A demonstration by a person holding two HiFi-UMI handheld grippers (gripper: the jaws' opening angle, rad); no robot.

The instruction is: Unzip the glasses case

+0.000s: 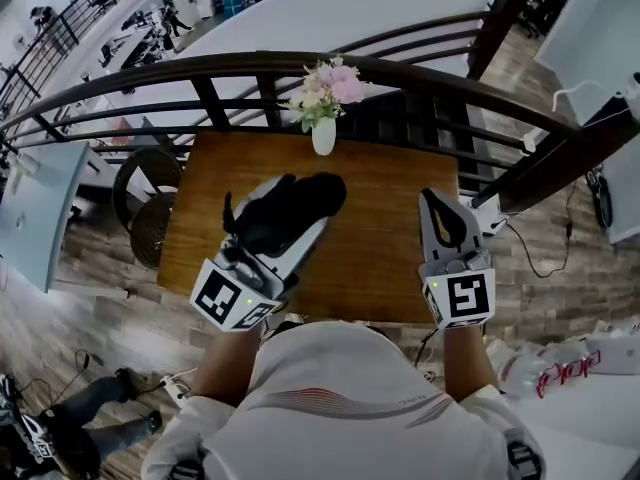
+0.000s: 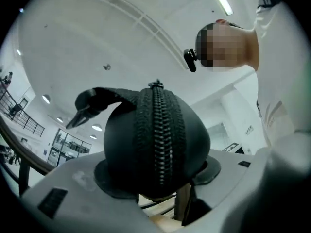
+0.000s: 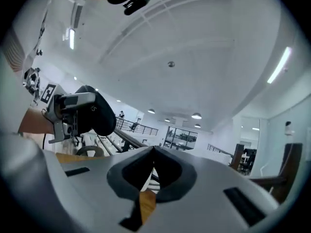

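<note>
The left gripper (image 2: 156,178) clamps the black oval zipped glasses case (image 2: 155,135) over the brown wooden table (image 1: 385,248); the right gripper (image 3: 153,169), apart, is closed and empty. A white vase of pink flowers (image 1: 323,118) stands at the far edge before a dark curved railing (image 1: 200,68)

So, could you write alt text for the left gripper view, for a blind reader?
A black glasses case, zipper facing the camera and apparently closed, is clamped between the jaws of the left hand-held gripper. A black strap sticks out to its left; behind are a white ceiling and a person in white.
</note>
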